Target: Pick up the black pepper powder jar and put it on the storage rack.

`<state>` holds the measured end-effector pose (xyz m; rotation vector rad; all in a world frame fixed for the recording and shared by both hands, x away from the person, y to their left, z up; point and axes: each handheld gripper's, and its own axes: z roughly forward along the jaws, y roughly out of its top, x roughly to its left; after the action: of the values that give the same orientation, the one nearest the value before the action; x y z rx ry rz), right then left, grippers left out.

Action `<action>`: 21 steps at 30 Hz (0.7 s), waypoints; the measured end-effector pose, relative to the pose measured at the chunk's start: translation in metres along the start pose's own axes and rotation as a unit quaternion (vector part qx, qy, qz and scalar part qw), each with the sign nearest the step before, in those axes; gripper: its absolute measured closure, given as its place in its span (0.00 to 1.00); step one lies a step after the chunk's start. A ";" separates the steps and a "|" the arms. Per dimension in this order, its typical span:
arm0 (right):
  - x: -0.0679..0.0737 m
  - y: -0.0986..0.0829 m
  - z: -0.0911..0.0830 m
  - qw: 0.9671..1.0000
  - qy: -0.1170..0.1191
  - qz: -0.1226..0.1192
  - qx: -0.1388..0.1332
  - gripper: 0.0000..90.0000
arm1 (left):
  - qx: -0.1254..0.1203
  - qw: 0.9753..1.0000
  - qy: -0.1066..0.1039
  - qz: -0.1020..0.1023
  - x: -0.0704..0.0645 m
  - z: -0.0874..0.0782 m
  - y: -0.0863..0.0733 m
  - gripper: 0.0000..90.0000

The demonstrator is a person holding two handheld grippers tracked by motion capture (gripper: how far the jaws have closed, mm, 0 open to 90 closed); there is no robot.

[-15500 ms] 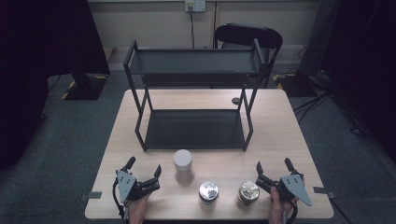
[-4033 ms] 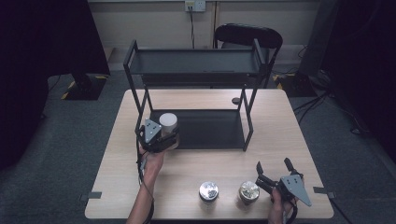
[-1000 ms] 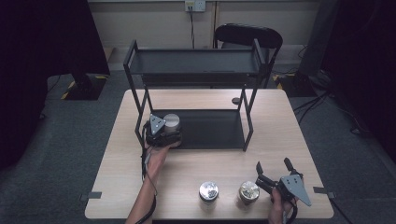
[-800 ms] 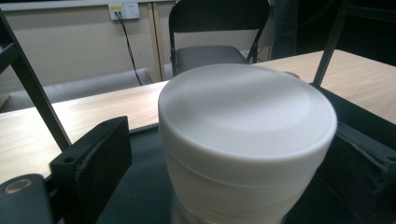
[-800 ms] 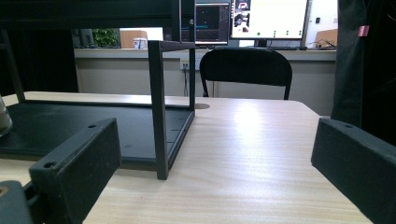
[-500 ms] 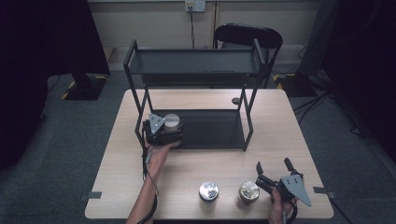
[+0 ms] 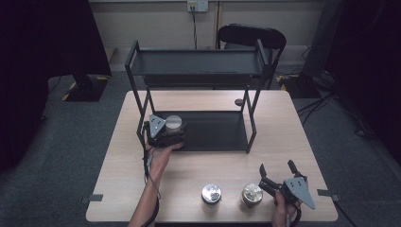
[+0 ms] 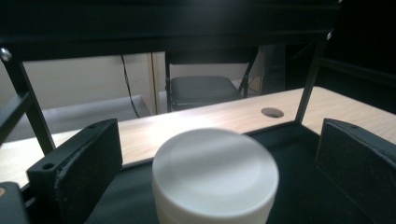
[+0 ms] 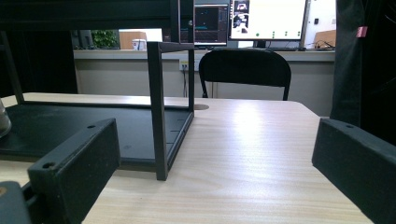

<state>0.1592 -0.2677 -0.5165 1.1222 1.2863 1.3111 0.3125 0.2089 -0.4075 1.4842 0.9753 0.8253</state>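
Two jars wait at the near edge of the table [image 7: 302, 142]: a silver-lidded jar [image 7: 211, 194] and, just to its right, a gold-lidded jar [image 7: 252, 193]. Right beside that one sits the right gripper [image 7: 279, 175], jaws spread wide with nothing between them; its own view looks across bare wood past a black upright toward the dark chair [image 9: 243, 70] beyond.

Over to the action: the left gripper [image 7: 166, 132] is at the front left corner of the black two-tier rack [image 7: 198, 68], and the white jar [image 7: 173, 123] stands on the rack's lower shelf [image 7: 213, 130], between the jaws. In the left gripper view the jaws stand clear of the white jar on either side, a gap showing left and right, so the grip is open around it. The rack's front left post rises just beside that hand, and the upper shelf hangs right overhead. A small dark disc [image 7: 239, 102] lies on the table behind the rack.

Compared with half a second ago, hardly a twitch: same hand, same corner. Fifteen seconds back, the white jar stood on the table near the other two; now it's on the shelf.

Writing? Bright monitors [image 9: 266, 18] glow far off in the right gripper view, too small to read.
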 end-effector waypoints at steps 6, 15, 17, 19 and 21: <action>0.000 0.000 0.000 1.000 -0.001 0.000 0.000 0.00 | -0.017 1.000 -0.006 0.000 -0.001 -0.007 0.004 0.00; 0.000 0.000 0.000 1.000 -0.001 0.001 -0.001 0.00 | -0.034 0.999 -0.016 0.000 0.001 -0.015 0.005 0.00; 0.000 0.000 0.000 1.000 -0.001 0.001 -0.001 0.00 | -0.038 0.999 -0.017 0.000 0.000 -0.017 0.005 0.00; 0.001 0.000 0.000 1.000 -0.002 0.001 -0.001 0.00 | -0.040 0.999 -0.019 0.000 0.000 -0.020 0.006 0.00; 0.001 0.000 0.000 1.000 -0.002 0.002 -0.001 0.00 | -0.039 0.999 -0.015 0.003 -0.002 -0.022 0.008 0.00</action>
<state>0.1589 -0.2673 -0.5169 1.1247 1.2803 1.3124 0.2931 0.2155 -0.3967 1.4293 0.9075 0.8329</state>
